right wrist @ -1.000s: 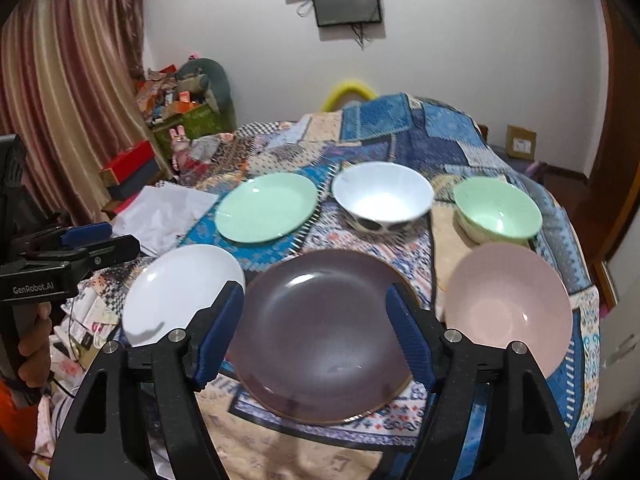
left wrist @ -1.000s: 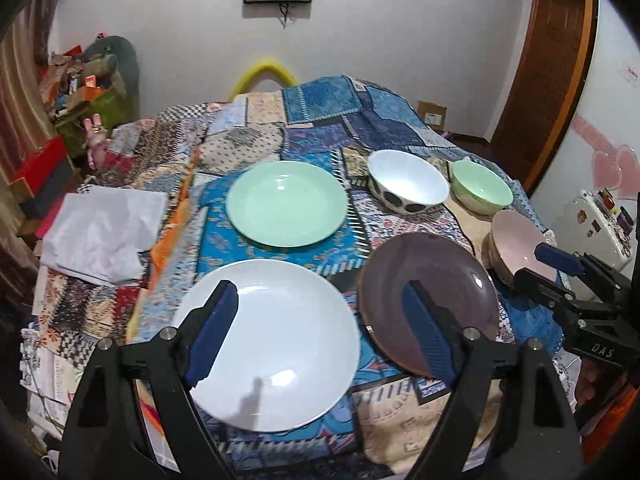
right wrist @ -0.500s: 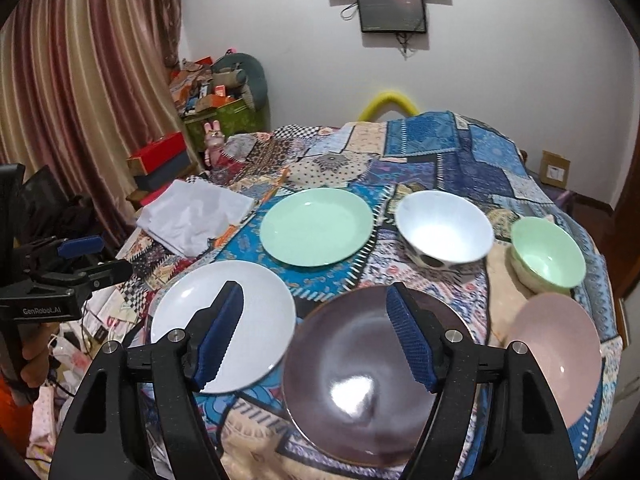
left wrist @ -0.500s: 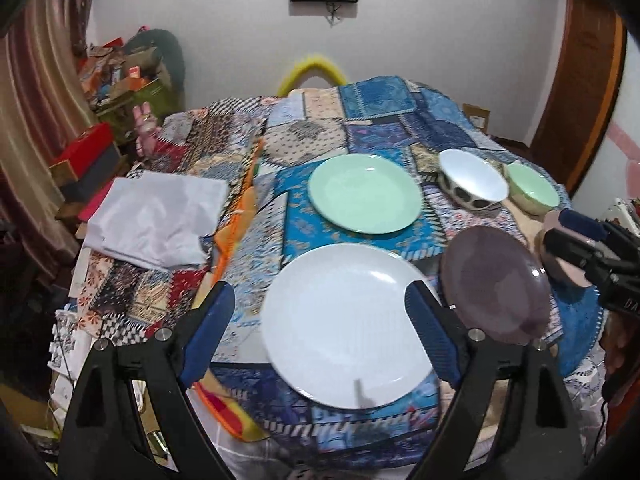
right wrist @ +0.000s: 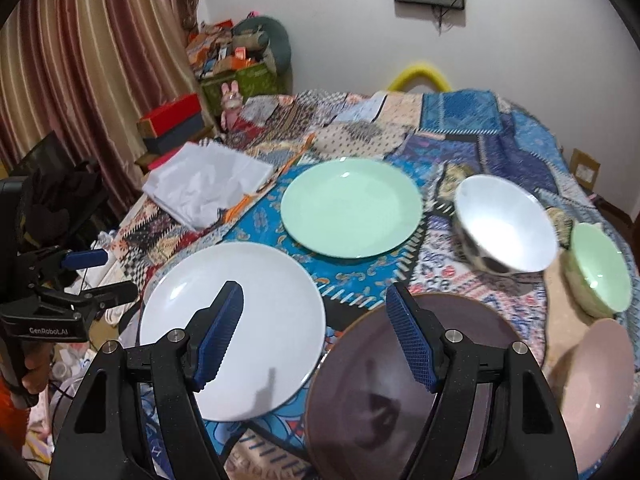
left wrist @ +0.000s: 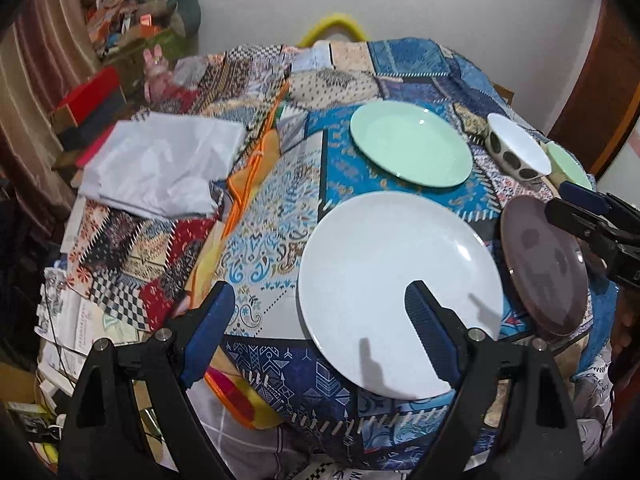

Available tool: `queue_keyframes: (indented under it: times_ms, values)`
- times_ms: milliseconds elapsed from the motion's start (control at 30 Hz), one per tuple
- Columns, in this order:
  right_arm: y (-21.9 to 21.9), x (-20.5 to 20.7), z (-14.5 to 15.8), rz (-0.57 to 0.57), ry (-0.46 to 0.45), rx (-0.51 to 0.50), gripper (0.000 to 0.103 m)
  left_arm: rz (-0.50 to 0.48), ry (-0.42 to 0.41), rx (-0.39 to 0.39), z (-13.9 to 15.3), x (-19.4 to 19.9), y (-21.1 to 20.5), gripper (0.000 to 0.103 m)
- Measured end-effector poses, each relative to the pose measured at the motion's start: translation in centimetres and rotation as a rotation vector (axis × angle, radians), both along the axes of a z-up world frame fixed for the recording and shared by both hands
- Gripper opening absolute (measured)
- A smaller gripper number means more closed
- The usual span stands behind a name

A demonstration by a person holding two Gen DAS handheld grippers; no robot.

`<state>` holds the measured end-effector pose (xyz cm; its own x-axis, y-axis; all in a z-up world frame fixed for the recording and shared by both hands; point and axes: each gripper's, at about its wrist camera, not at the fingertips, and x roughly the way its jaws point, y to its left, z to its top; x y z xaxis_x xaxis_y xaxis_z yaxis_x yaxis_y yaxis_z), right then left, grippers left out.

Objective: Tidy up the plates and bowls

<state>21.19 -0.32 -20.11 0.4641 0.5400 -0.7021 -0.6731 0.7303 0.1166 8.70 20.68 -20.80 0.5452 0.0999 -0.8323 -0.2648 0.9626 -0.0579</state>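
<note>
A white plate lies at the near edge of the patchwork cloth. A brown plate lies right of it, a mint plate behind. A white spotted bowl, a mint bowl and a pink bowl stand to the right. My left gripper is open and empty over the white plate's left rim. My right gripper is open and empty above the gap between the white and brown plates.
A folded white cloth lies on the table's left side. Red boxes and clutter stand beyond it by the curtain. The table's near edge drops off just below the white plate. A yellow chair back shows behind.
Both grippers have swung left. The left one went from between the white and brown plates to the white plate's left rim. The right one went from over the brown plate toward the white one.
</note>
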Motion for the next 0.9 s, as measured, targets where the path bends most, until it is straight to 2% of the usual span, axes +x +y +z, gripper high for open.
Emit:
queue_keyframes:
  times_ms: [133, 233, 367, 600, 900]
  values:
    - [1.0, 0.8, -1.3, 0.025, 0.034, -0.030, 0.071, 0.001, 0.029, -0.033, -1.6, 0.3, 0.7, 0.086]
    - [1.5, 1.6, -2.3, 0.046, 0.085, -0.040, 0.069, -0.002, 0.058, -0.056, -2.8, 0.5, 1.0, 0.081]
    - [2.6, 2.3, -3.4, 0.081, 0.122, -0.085, 0.055, -0.003, 0.081, -0.076, -4.0, 0.4, 1.3, 0.080]
    - [3.6, 3.1, -5.3, 0.127, 0.180, -0.153, 0.036, -0.003, 0.132, -0.151, -6.2, 0.5, 1.9, 0.054]
    - [4.1, 3.9, -6.4, 0.150, 0.233, -0.202, 0.024, -0.025, 0.124, -0.213, -6.4, 0.4, 1.5, 0.043]
